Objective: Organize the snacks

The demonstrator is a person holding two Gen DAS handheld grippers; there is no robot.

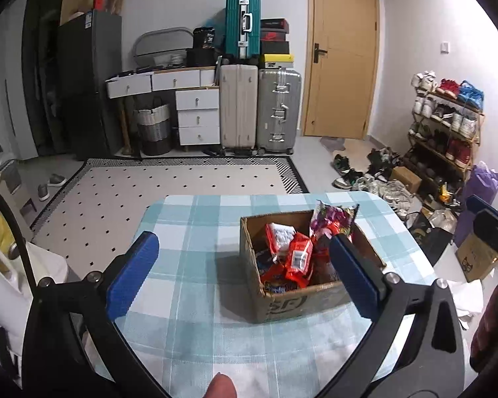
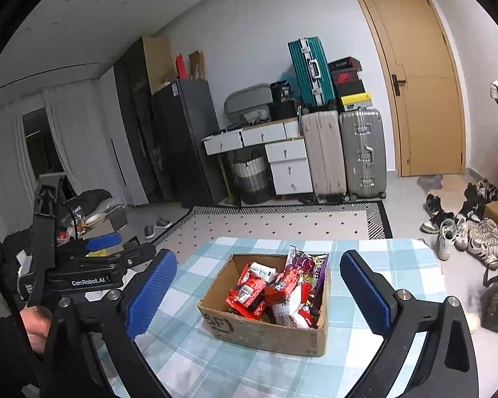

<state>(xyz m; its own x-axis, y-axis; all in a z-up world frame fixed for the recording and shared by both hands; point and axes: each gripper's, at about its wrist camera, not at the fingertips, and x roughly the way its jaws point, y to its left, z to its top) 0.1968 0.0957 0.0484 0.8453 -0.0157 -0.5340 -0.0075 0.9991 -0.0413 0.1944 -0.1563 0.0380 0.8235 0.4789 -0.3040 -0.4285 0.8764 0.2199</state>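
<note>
Item: cardboard box (image 2: 265,328), open-topped, standing on the checked desk (image 2: 189,358) towards its middle. Contents: snacks (image 2: 275,292), mostly red packets, piled loosely; one purple bag (image 2: 307,262) stands on end against the far right wall and rises above the rim. No snack shows on the cloth outside the box, so by the look of it your sorting is done or nearly so.

Left claw (image 1: 244,268): pads wide apart, nothing between them, held above the desk on the near side of the box, its right pad in front of the box's right corner in that view.

Right claw (image 2: 259,293): pads likewise wide apart and empty, the box framed between them but not touched.

Hazards for you to note:
- The purple bag is the least settled piece; a pad brushing it could tip it out over the rim
- The pile is loose and slippery-looking, so reaching in for one packet may drag its neighbours along
- The box looks light; a knock against its wall could slide it across the cloth
- Your two claws sit near each other; watch that they don't collide over the box
</note>
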